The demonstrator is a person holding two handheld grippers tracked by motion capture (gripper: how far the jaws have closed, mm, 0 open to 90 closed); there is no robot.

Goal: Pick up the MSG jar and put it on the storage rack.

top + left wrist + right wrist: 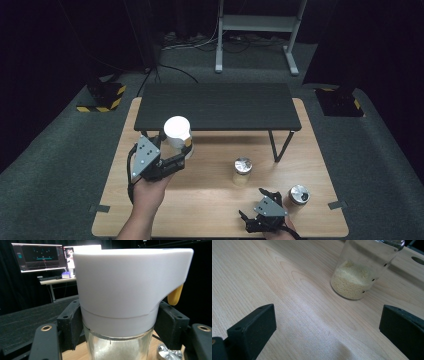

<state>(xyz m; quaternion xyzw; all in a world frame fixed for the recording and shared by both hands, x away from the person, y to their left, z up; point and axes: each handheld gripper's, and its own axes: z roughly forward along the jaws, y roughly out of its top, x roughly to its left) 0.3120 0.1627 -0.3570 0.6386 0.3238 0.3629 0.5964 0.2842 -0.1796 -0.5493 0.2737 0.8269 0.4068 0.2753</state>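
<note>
We hold the white-lidded glass jar clamped by the left gripper just below its lid, above the desk near the black shelf, while our right gripper rests open beside the couscous jar.

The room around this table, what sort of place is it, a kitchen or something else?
Probably a lab or recording studio, not a kitchen. Black curtains close off the space, hazard-striped equipment bases stand on grey carpet, and computer monitors glow on a desk behind the white-lidded jar.
</note>
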